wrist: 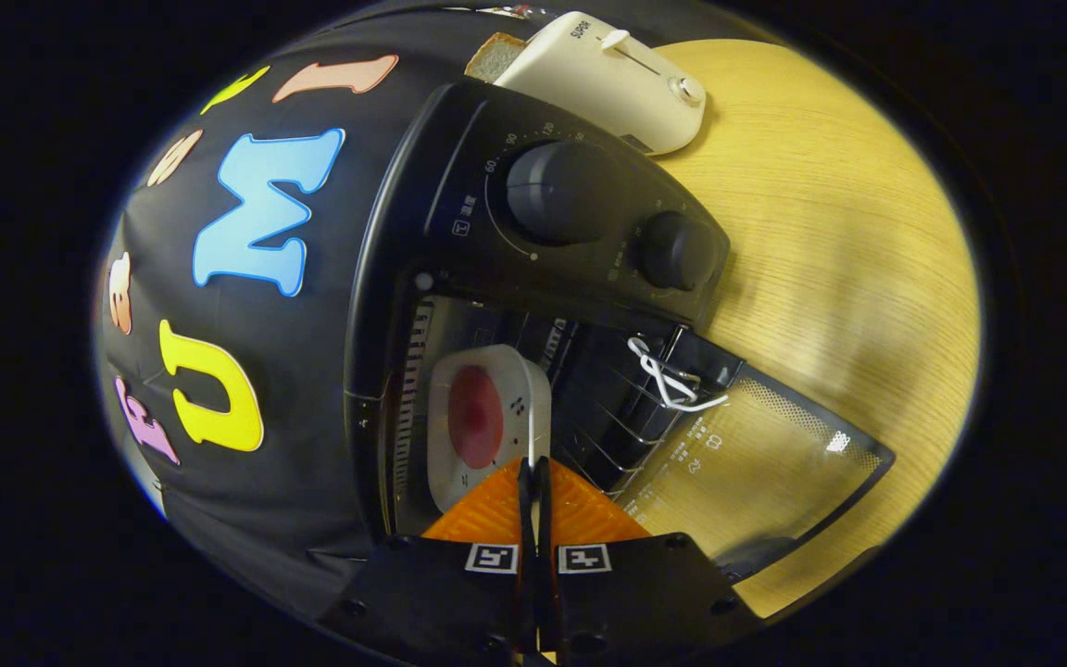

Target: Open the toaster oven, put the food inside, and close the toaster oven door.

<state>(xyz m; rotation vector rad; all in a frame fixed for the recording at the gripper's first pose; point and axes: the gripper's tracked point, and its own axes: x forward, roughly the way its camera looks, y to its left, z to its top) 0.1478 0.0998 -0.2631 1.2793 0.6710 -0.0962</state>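
Jaws of the gripper (533,486) pinched together on the near edge of a white tray (487,421) of reddish food (475,416), inside the toaster oven (515,278) with door (756,463) open.

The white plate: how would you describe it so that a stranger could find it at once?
Find the black toaster oven on the wooden table, its glass door open. Inside it, just ahead of the shut gripper, sits the white plate. It alone carries a round red food.

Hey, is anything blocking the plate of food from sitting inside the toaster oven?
Nothing visible. The plate of food is already inside the toaster oven, over its open door; the claw pinches its rim.
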